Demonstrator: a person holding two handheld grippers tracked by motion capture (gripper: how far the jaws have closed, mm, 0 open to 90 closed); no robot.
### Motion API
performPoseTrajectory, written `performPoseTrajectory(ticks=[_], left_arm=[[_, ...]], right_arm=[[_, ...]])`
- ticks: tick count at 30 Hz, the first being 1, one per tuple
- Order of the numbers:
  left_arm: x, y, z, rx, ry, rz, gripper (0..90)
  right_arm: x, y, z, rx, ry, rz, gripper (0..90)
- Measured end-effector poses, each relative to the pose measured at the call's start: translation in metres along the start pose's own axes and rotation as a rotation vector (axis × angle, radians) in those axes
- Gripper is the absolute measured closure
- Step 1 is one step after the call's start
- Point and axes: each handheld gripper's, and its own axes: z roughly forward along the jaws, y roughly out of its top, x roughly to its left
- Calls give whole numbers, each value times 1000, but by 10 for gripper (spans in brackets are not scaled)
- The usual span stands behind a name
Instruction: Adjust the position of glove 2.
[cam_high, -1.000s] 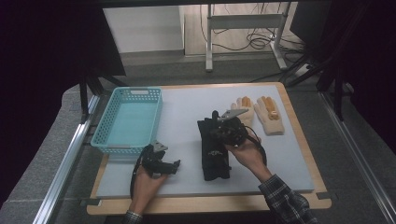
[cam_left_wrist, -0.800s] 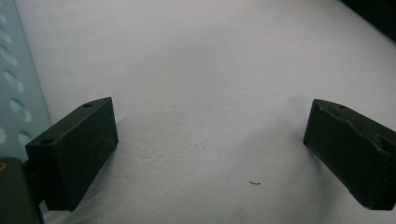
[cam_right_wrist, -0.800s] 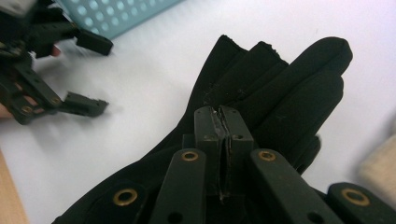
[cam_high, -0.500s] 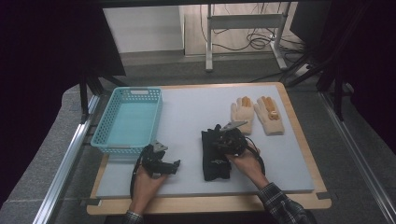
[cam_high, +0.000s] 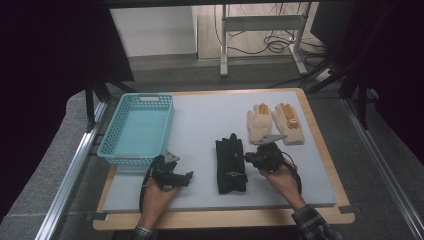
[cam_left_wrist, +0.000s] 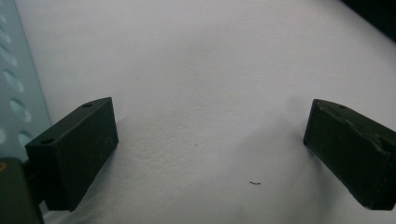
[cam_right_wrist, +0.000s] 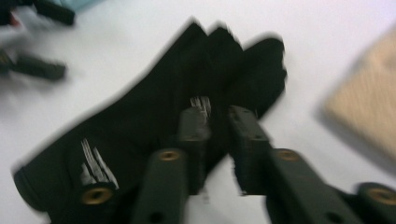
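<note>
A pair of black gloves lies flat on the white mat, fingers pointing away from me. My right gripper hovers at its right edge, pointing left. In the right gripper view the jaws stand almost together just above the black gloves. They have just been closing, and I see no fabric pinched between them. My left gripper rests low at the front left. Its jaws are wide apart over bare mat.
A turquoise basket with nothing in it stands at the left, and its wall is close beside my left gripper. A pair of tan gloves lies at the back right. The mat sits on a wooden board.
The right hand has come down and toward me, off to the right of the black gloves. The gloves, raised at one end a second ago, now lie flat. The left hand has not moved.
</note>
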Motion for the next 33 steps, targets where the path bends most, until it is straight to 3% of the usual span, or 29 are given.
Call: performPoseTrajectory(ticks=[5, 11, 17, 22, 27, 33], left_arm=[[0, 0, 0, -1, 1, 0, 33], [0, 0, 0, -2, 1, 0, 33], [1, 0, 0, -6, -5, -5, 36], [-1, -3, -5, -2, -4, 27, 54], [4, -6, -11, 22, 9, 29, 40], [8, -11, -12, 6, -19, 42, 47]], right_arm=[[-2, -25, -1, 8, 25, 29, 882], [2, -38, 9, 14, 48, 30, 879], [9, -37, 19, 9, 62, 20, 877], [20, -33, 27, 2, 91, 5, 868], [27, -29, 34, -3, 107, -8, 848], [39, -21, 45, -10, 114, -27, 834]])
